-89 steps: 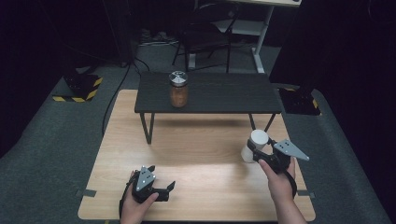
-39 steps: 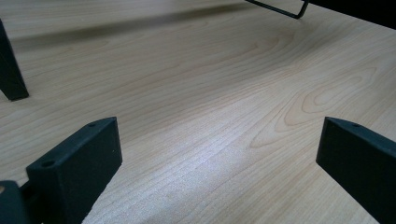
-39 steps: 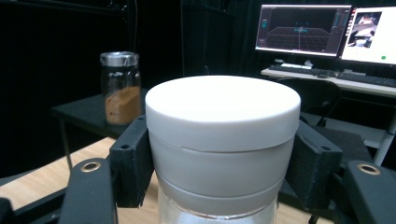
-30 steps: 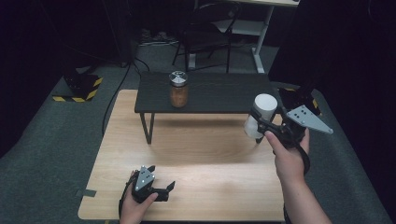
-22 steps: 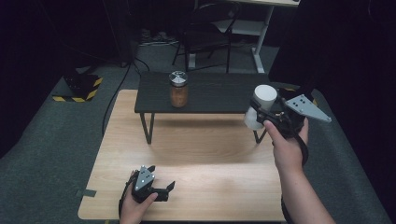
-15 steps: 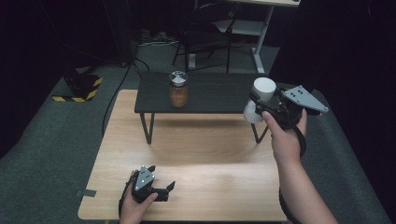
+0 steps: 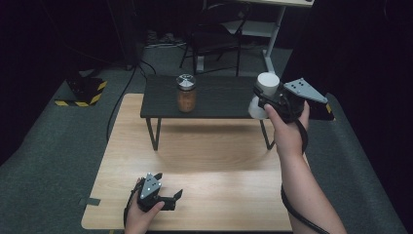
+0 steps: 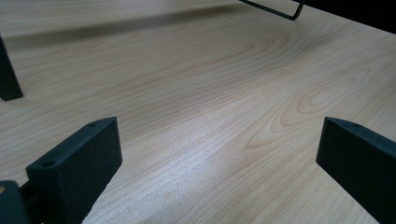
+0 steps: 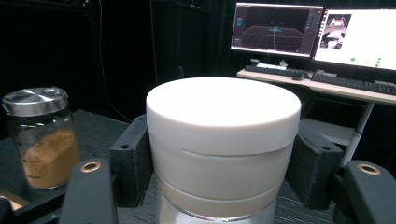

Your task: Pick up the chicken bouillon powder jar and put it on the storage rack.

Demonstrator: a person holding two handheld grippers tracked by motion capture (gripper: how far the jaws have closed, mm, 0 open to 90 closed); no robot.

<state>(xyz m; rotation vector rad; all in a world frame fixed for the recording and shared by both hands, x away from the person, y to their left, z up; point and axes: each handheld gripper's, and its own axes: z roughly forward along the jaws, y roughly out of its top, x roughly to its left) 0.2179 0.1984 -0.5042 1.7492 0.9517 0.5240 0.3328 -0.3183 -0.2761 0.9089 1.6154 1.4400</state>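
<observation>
My right gripper is shut on a white lidded jar, held upright over the right end of the small black raised shelf. In the right gripper view the white jar sits between the two black jaws of the right gripper, just above the dark shelf top. A glass jar of brown powder with a metal lid stands on the shelf's middle left, also seen as the glass jar. My left gripper rests open on the wooden table at the front left; its jaws stand wide apart with nothing between them.
The black shelf stands on thin metal legs at the table's far side. Beyond the table are a chair and a desk with monitors. A hazard-striped block lies on the floor at left.
My right gripper has lifted the white jar from the table's right side and carried it forward and up to the shelf's right end. The left gripper has stayed put.
</observation>
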